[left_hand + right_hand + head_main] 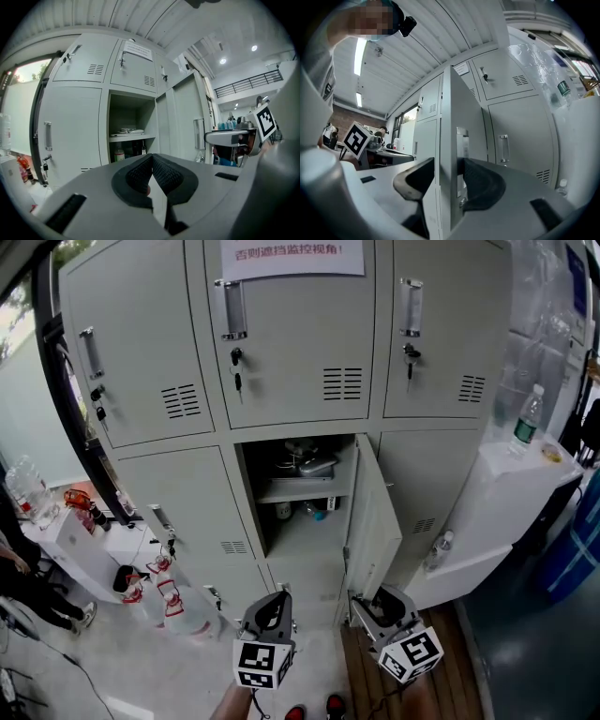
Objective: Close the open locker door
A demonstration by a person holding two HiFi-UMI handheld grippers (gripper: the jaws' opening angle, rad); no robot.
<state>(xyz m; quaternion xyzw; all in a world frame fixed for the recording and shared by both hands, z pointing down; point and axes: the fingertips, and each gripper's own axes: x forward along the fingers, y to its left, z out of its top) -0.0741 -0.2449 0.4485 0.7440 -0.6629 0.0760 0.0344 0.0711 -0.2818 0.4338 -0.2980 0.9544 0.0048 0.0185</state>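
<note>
The grey locker bank [281, 343] has one middle compartment [300, 521] open, with a shelf and small items inside. Its door [372, 512] swings out to the right. My right gripper [373, 604] is at the door's lower free edge. In the right gripper view the door edge [449, 117] stands between the jaws of the right gripper [449, 171]. The right pad lies at the door's face and the left pad [423, 176] is a sliver off it. My left gripper [273, 604] hangs low before the lockers, shut on nothing [152, 158].
A white counter [525, 474] with a water bottle [528, 418] stands right of the lockers. Spray bottles [164, 592] and a low white table [80, 535] are at the left. A person's shoes [314, 707] show at the bottom.
</note>
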